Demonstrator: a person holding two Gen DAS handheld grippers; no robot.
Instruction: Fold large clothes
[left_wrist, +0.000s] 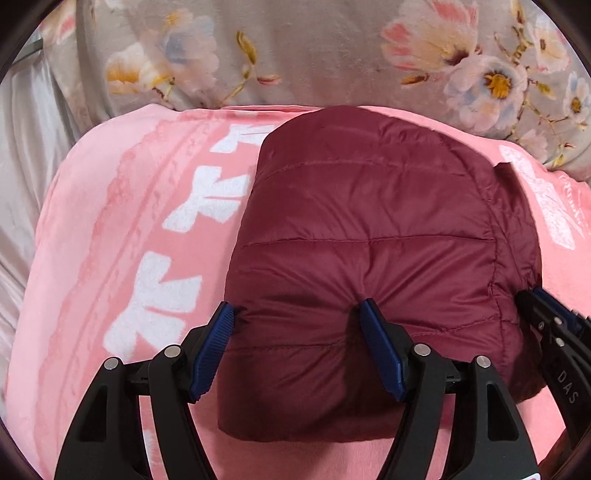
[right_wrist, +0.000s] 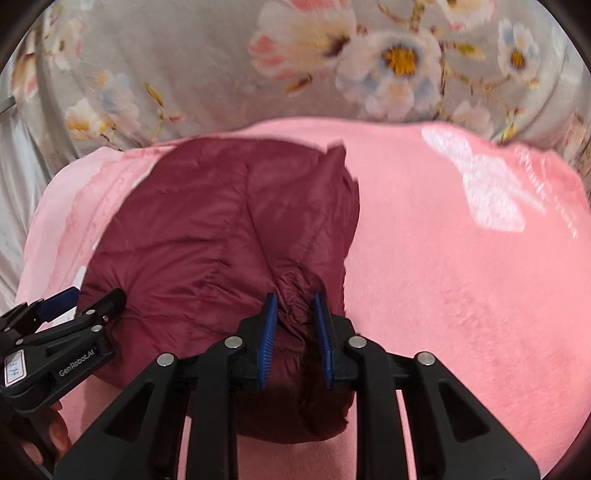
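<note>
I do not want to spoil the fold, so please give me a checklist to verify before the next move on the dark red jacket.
1. Dark red quilted puffer jacket folded compact: ok.
2. Jacket lies fully on the pink fleece blanket: ok.
3. Right tool pinches a fabric bunch at the jacket's right edge: ok.
4. Left tool gripping: not ok, jaws wide open, pads only pressing on the padding.
5. Tools apart from each other: ok.
6. Layers underneath even: cannot tell.

I'm working in a bedroom at home: a soft pink fleece blanket with white bow prints (left_wrist: 110, 258) covers the bed, a grey floral quilt (left_wrist: 314, 55) is bunched behind it, and pale satin sheeting (left_wrist: 22, 166) lies alongside.
</note>
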